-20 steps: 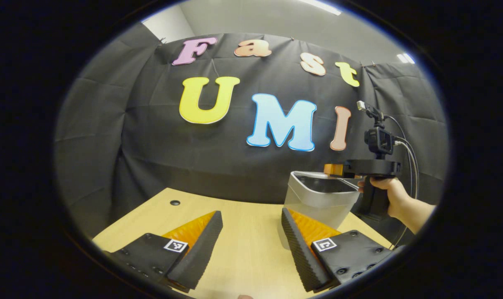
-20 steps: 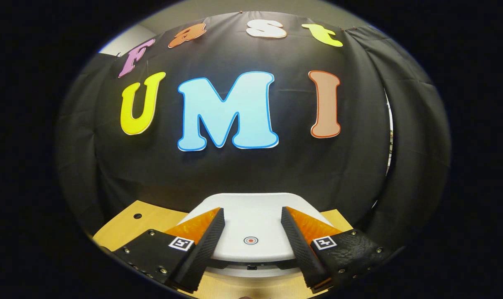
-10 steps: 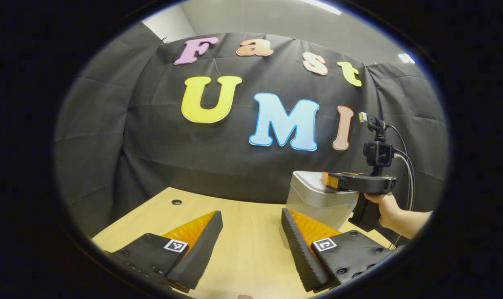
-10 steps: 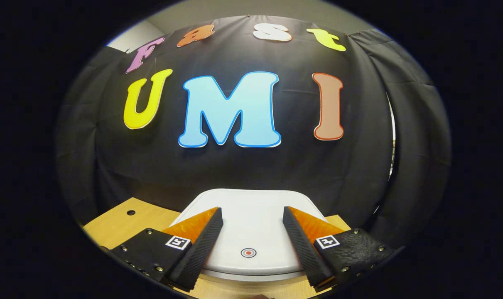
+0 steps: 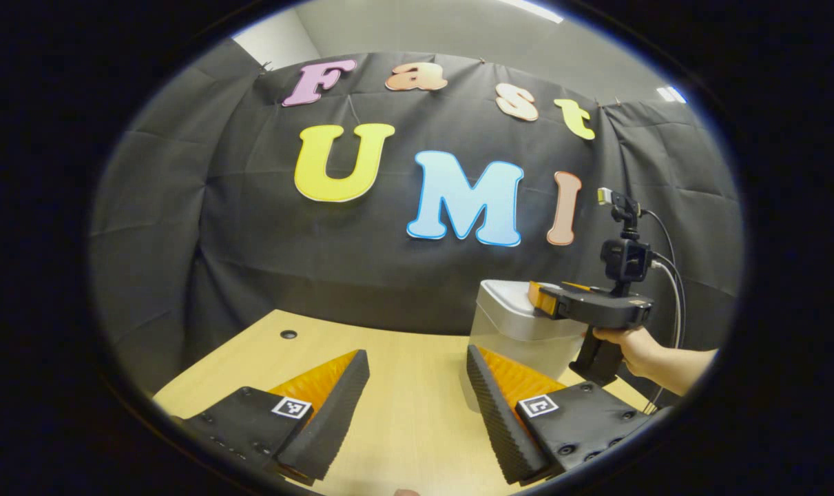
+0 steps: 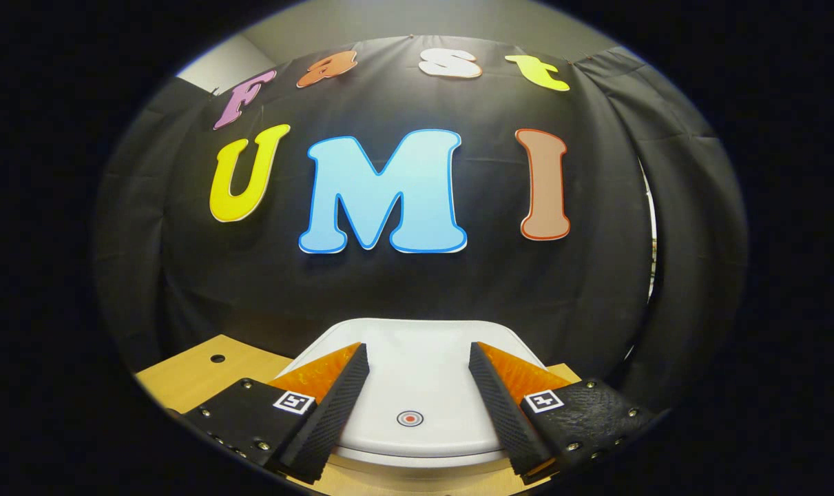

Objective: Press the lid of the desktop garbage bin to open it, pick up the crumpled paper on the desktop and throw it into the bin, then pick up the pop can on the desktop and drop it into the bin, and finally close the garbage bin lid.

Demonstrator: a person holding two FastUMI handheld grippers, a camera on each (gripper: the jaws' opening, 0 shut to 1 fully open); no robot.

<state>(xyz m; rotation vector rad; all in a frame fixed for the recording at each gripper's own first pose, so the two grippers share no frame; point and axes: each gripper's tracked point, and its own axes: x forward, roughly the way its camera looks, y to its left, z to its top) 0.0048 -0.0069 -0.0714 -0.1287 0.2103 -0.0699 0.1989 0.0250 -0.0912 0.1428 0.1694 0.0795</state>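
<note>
Bin lid (image 6: 417, 386) is down flat on the garbage bin (image 5: 520, 337) — white, with a small red dot (image 6: 410, 417) sitting between the right gripper (image 6: 417, 406) fingers. Right gripper is spread wide, holding nothing, just over the lid; contact can't be told. A hand (image 5: 630, 344) holds its handle. Left gripper (image 5: 417, 406) also gapes empty — bin ahead to its right, bare wooden table (image 5: 403, 386) beneath, a small hole (image 5: 288, 334) ahead-left.

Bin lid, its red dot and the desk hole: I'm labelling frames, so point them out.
Bin lid (image 6: 423, 344): right gripper view, bare top surface.
Red dot (image 6: 410, 417): right gripper view, its centre.
Desk hole (image 5: 288, 334): left gripper view, its middle.
</note>
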